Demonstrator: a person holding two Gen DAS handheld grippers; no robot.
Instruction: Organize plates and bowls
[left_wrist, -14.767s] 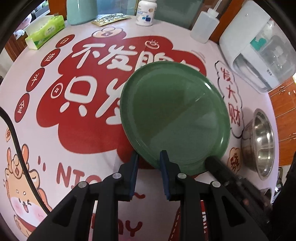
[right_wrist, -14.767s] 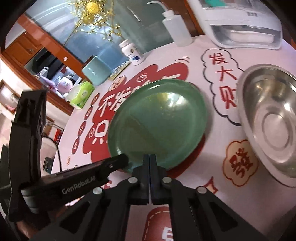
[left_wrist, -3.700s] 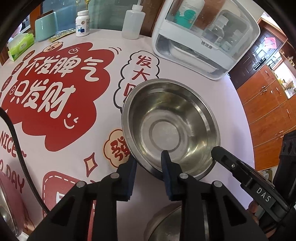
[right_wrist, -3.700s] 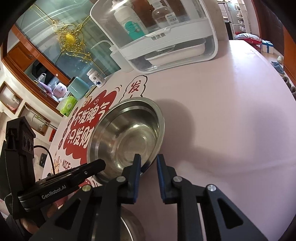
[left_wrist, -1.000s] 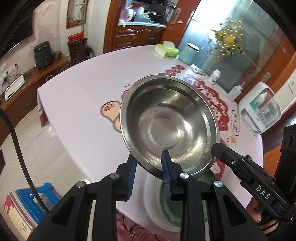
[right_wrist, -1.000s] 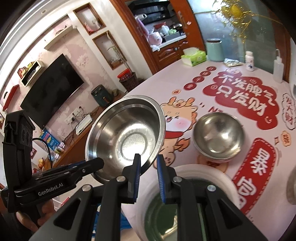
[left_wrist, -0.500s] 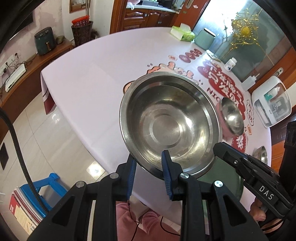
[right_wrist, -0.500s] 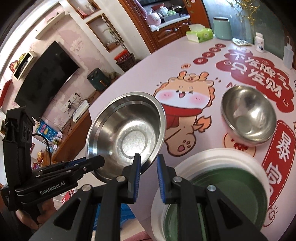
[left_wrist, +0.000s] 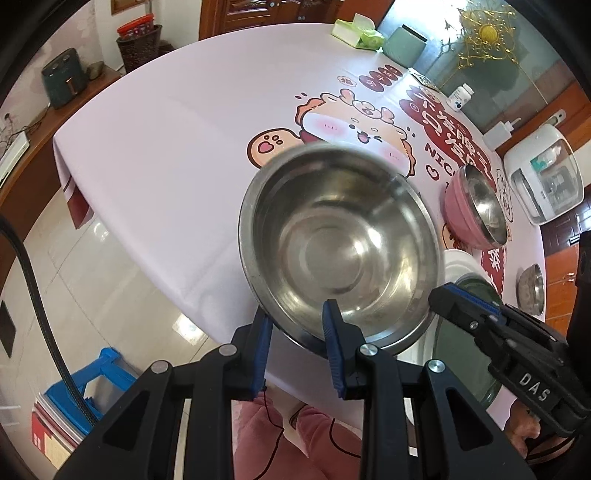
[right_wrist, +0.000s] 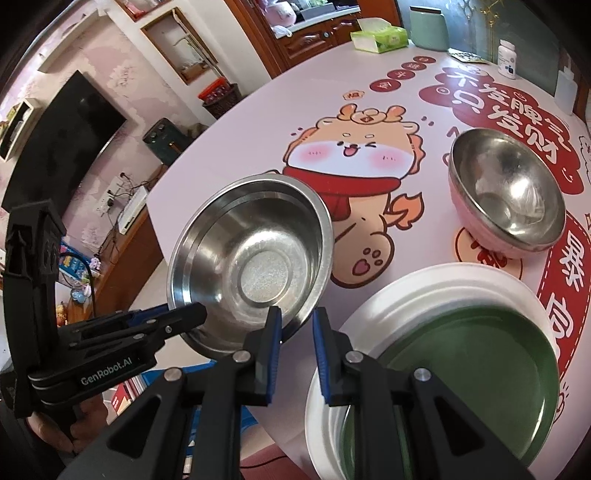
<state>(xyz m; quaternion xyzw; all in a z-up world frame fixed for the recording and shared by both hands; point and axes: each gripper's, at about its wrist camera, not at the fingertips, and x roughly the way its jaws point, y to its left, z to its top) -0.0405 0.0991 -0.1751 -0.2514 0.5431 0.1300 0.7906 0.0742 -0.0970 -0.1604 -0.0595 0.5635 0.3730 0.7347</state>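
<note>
- Looking down from the left wrist view, the left gripper (left_wrist: 297, 345) has its blue fingers (left_wrist: 334, 345) clamped on the near rim of the big shiny steel bowl (left_wrist: 341, 247).
- A moment ago this bowl was high over the floor and the worktop's edge. Now it is lower and hangs over the edge of the pink picture-cloth worktop (left_wrist: 177, 147).
- The right gripper (left_wrist: 448, 295) shows at the bowl's right side, touching the rim.
- Past the bowl sit a pink bowl with a steel inside (left_wrist: 474, 212) and a small steel bowl (left_wrist: 532, 290), well apart from each other.

- Looking from the right wrist view, the right gripper (right_wrist: 295, 334) holds the same big bowl (right_wrist: 251, 267) by its rim. Its fingers (right_wrist: 273, 343) have just been closing, with the rim between them, so it looks clamped.
- The left gripper (right_wrist: 184, 314) grips the bowl's other side.
- The green plate (right_wrist: 476, 369) lies inside the white plate (right_wrist: 424, 284), just beside the big bowl and lower.
- The plates look stacked already. I think the big bowl now needs a spot, maybe near the pink bowl (right_wrist: 506, 192).
</note>
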